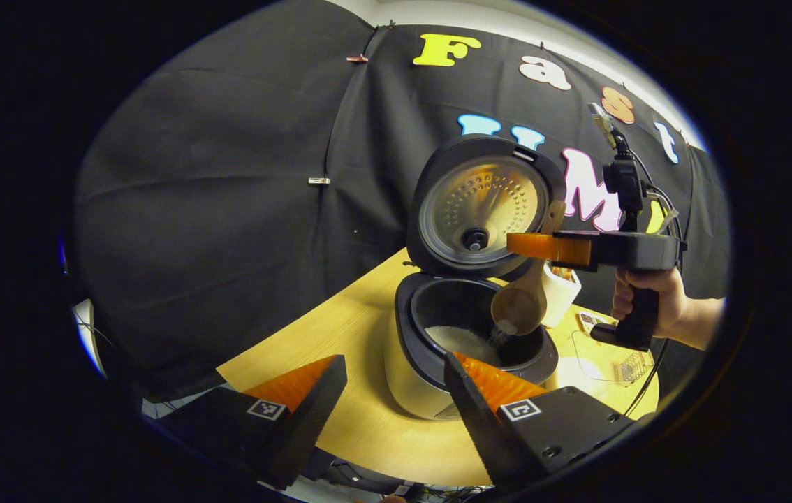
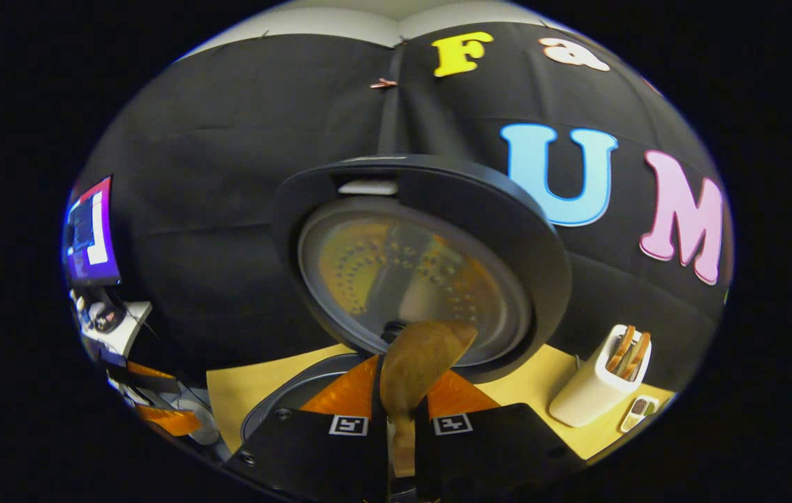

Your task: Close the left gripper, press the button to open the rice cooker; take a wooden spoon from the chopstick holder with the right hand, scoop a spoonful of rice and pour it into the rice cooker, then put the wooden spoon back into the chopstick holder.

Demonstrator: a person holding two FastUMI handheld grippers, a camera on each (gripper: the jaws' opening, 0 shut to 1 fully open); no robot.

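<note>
The rice cooker (image 1: 424, 377) stands open on the wooden table, its lid (image 1: 483, 206) raised upright. White rice (image 1: 462, 340) lies in the inner pot. My right gripper (image 1: 518, 246), held by a hand (image 1: 647, 293), is shut on the handle of the wooden spoon (image 1: 522, 302). The spoon's bowl tilts down over the pot and rice spills from it. In the right gripper view the spoon (image 2: 418, 360) sits pinched in my right gripper (image 2: 406, 381), in front of the lid (image 2: 424, 272). My left gripper (image 1: 396, 374) hangs open in front of the cooker, holding nothing.
A white chopstick holder (image 1: 565, 288) with more utensils stands right of the cooker, also seen as the holder (image 2: 598, 384). A clear container (image 1: 605, 356) sits near the table's right edge. A small tray (image 2: 637, 413) lies beside the holder. A lit screen (image 2: 89, 234) is far left.
</note>
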